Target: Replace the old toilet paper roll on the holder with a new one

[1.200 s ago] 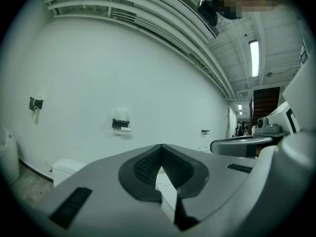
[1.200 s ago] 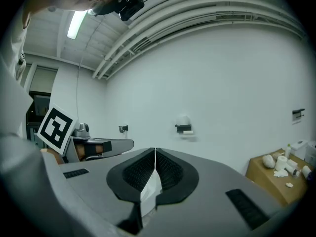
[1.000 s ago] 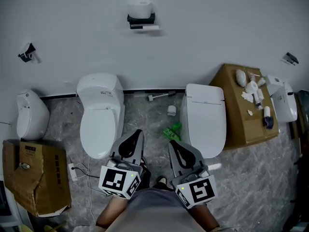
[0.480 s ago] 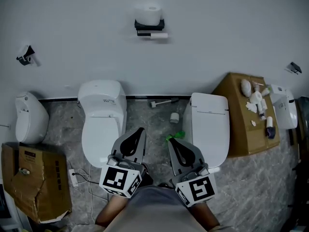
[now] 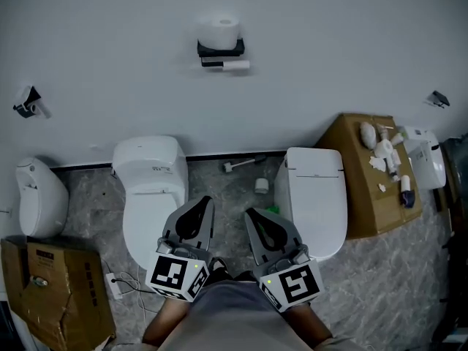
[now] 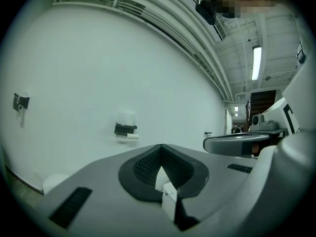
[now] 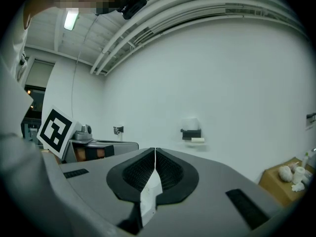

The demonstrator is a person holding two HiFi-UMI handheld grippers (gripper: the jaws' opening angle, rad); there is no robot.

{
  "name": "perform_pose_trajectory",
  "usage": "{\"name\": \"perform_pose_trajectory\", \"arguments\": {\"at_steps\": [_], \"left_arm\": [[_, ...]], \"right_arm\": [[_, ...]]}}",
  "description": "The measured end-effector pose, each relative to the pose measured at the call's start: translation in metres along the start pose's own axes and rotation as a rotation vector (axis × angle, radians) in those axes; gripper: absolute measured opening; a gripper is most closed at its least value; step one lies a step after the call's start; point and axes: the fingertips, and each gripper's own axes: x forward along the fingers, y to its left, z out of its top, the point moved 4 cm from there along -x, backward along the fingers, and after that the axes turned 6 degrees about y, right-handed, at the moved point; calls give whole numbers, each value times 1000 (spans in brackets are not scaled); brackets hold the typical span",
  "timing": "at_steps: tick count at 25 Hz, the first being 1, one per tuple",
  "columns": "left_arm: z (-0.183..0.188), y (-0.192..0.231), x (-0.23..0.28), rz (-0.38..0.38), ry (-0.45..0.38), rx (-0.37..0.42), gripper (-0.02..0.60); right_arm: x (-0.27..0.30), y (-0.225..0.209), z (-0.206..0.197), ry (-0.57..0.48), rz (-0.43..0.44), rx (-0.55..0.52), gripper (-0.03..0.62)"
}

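Left gripper and right gripper both have their fingers pressed together, empty. Well ahead of them on the wall, a full roll sits atop the holder. The tube beneath is probably the old core. Paper's light and crushable: pinch gently across the ends.

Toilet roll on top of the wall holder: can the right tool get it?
Probably yes, after moving closer. The right tool, shut on nothing, points at the wall, and nothing hangs in front of the toilet roll.

Glossy ceramic toilet; matt cardboard box
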Motion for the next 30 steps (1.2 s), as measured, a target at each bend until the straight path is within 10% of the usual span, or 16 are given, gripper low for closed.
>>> {"name": "perform_pose_trajectory", "arguments": {"at_steps": [30], "left_arm": [[20, 71, 162, 4, 37, -37, 5]], "right_arm": [[135, -121, 19, 18, 31, 32, 18]]}}
